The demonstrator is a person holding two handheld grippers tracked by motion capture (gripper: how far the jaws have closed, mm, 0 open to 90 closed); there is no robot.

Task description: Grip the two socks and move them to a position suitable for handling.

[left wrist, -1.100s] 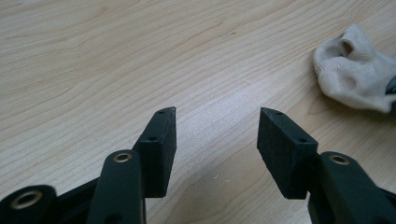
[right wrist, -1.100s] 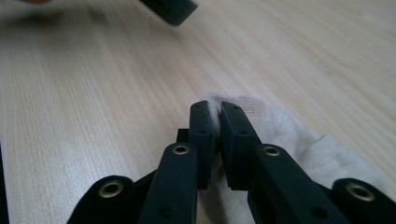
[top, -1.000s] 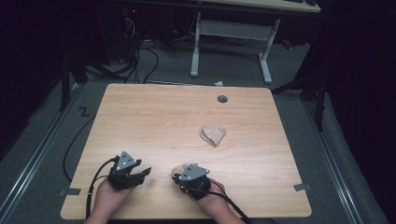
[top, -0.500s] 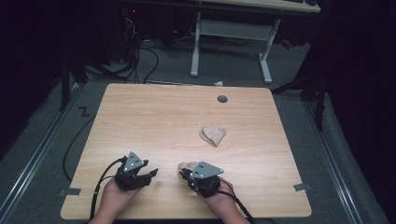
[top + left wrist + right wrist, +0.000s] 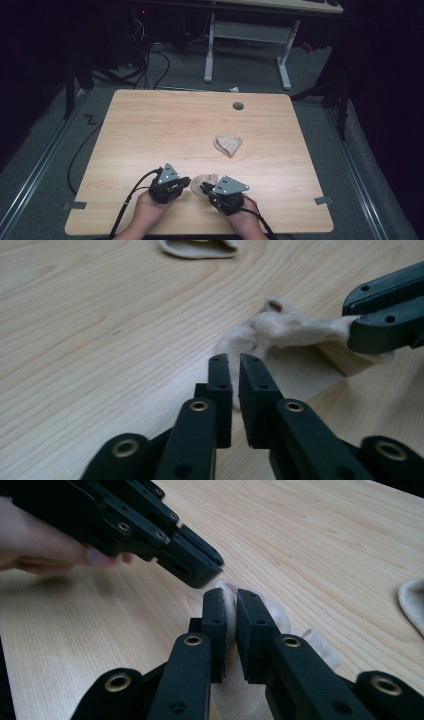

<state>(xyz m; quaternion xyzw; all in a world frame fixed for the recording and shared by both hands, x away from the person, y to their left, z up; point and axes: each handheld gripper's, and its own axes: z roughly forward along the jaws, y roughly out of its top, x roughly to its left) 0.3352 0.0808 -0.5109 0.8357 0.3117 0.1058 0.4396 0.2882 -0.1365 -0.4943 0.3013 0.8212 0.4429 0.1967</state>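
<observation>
A beige sock [image 5: 201,180] lies crumpled near the table's front edge between my two grippers. My right gripper [image 5: 205,188] is shut on one end of it; in the right gripper view, fabric of the sock [image 5: 320,647] is pinched between the jaws of the right gripper [image 5: 231,597]. My left gripper [image 5: 186,181] points at the sock from the left. Its jaws have just been closing and stand shut [image 5: 235,360], nothing visible between them, tips just short of the sock [image 5: 295,352]. A second beige sock [image 5: 228,143] lies mid-table, farther off.
The wooden table [image 5: 150,130] has a round cable hole [image 5: 238,106] near its far edge. Beyond it stand the white legs of a desk [image 5: 210,50], with cables on the floor. Each gripper trails a black cable over the front edge.
Both hands have shifted to the right along the front edge, the left one farther, so the left gripper now sits close to the sock. The sock shows more between the grippers.
</observation>
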